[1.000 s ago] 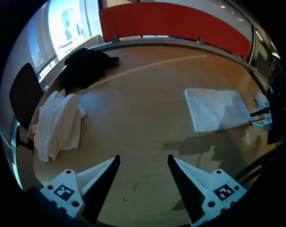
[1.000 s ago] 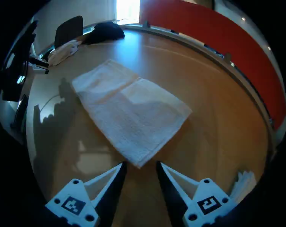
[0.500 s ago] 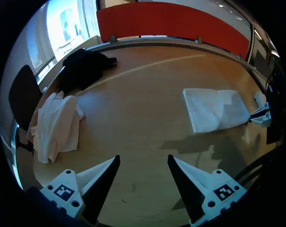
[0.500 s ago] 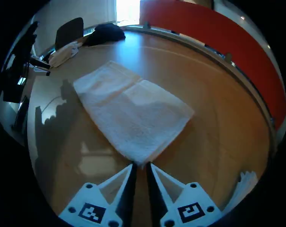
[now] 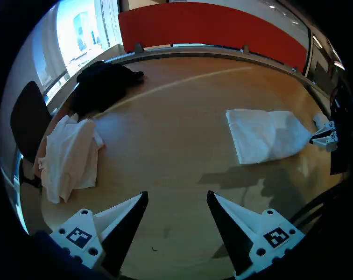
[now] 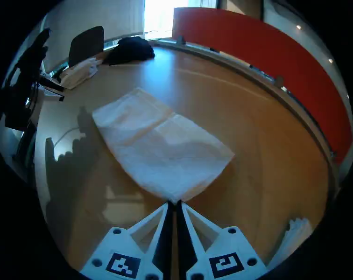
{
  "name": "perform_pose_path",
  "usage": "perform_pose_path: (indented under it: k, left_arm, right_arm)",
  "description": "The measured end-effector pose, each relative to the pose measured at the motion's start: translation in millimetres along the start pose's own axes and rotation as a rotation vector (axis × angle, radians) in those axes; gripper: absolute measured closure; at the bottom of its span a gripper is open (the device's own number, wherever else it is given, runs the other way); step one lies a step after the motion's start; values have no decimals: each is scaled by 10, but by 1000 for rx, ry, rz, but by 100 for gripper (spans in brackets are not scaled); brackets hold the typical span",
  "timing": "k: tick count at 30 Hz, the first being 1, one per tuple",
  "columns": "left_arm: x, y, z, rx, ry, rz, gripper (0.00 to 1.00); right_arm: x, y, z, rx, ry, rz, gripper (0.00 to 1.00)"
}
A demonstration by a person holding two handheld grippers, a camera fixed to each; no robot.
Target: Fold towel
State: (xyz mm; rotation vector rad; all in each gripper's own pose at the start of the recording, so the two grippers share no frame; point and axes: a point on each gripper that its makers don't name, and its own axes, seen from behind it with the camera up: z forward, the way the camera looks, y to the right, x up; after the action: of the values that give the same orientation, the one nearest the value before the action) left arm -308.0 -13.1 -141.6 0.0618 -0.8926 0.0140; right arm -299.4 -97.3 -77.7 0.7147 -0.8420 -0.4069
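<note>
White towel [image 6: 160, 149] spread mid-tabletop [image 6: 270, 154], its near corner pinched by the right gripper [image 6: 175, 205], bare wood along every edge, left gripper [image 5: 176, 193] spread over open tabletop well apart, white cloth pile [image 5: 69, 156] and dark garment [image 5: 102, 84] near the far rim, red partition [image 5: 214, 25] behind.

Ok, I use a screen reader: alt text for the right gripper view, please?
The right hand-held gripper is shut on the near corner of a white towel lying on a wooden table. Beyond it are a red partition, a dark chair and a black garment.
</note>
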Motion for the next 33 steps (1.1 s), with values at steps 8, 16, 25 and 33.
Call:
perform_pose_path:
  k: [8, 16, 25, 33]
  left_arm:
    - [33, 4, -6, -1, 8, -1, 7]
    - [36, 14, -15, -2, 12, 2, 7]
    - [75, 37, -33, -5, 21, 2, 7]
    - [100, 55, -31, -6, 25, 8, 7]
  right_arm:
    - [427, 70, -181, -37, 77, -34, 95]
    - [762, 127, -356, -61, 131, -71, 95]
    - [983, 152, -521, -80, 163, -117, 95]
    - [1066, 198, -642, -98, 178, -130, 95]
